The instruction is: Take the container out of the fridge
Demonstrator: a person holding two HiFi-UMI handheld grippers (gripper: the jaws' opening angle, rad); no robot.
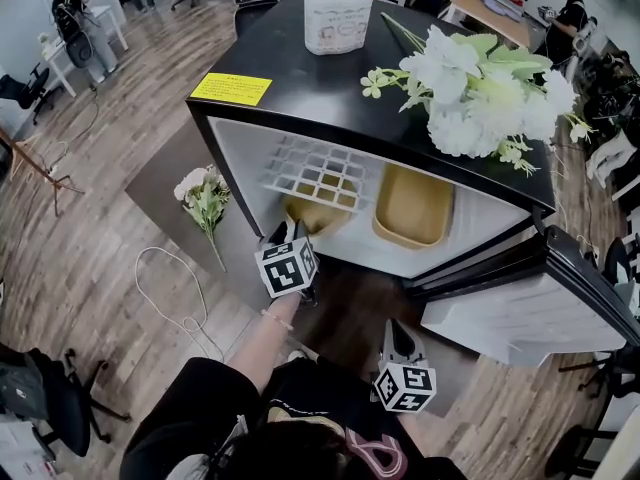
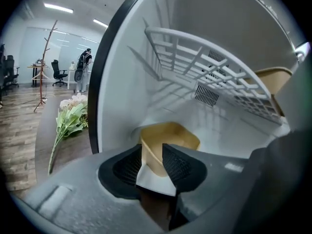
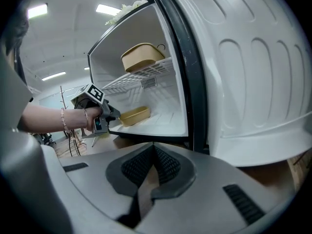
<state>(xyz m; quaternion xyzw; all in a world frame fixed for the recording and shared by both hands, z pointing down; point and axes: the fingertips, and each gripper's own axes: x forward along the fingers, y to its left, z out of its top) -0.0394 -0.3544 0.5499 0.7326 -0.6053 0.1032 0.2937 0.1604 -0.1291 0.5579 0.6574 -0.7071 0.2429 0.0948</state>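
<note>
A small fridge stands with its door swung open. One tan container sits on the fridge floor, also seen as a tan container below the white wire rack. A second tan container rests on that rack. My left gripper is at the lower container's near corner, open, with the container's wall between its pads. My right gripper is shut with nothing in it, held low in front of the fridge.
A white tub and a bunch of white flowers lie on the fridge top. Another flower bunch and a white cable lie on the floor at the left. The open door fills the right side.
</note>
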